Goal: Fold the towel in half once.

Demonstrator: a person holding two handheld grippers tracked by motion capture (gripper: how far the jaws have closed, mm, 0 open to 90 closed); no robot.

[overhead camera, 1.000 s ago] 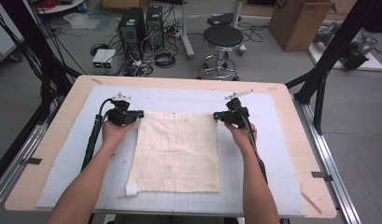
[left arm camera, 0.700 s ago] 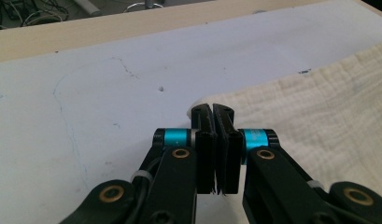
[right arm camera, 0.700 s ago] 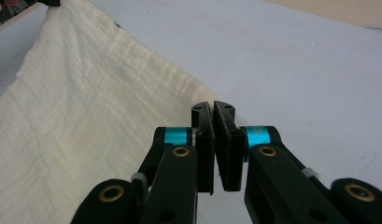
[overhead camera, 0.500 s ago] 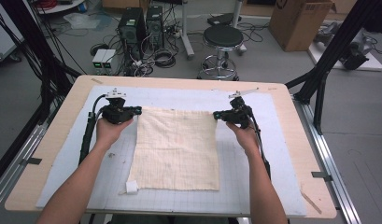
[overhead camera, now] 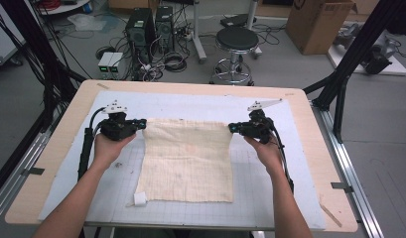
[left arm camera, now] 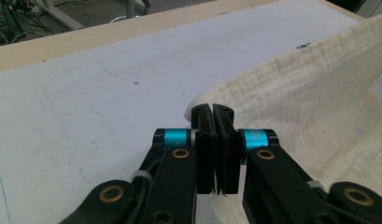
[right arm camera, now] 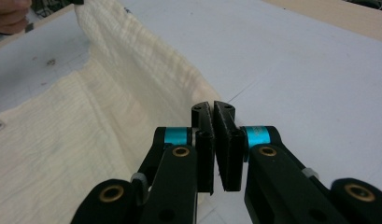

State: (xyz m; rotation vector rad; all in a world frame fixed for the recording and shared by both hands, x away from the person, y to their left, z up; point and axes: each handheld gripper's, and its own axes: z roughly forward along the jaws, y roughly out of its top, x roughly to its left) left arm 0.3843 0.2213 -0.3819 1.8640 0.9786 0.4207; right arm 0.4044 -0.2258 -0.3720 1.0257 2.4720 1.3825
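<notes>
1. A cream cloth lies on the white grid mat at the middle of the tabletop, its far edge lifted clear while its near edge rests flat toward the person's side.
2. The left gripper has its jaws clamped tight on the cloth's far-left corner; the right gripper is pinched just as tight on the far-right corner.
3. Seen from the left gripper view, only a thin bite of fabric sits between the pads.
4. Risk: uneven pulling could slip a corner free, dropping the edge crooked.
5. Risk: the small white tag at the near-left corner may bunch under a fold.
</notes>
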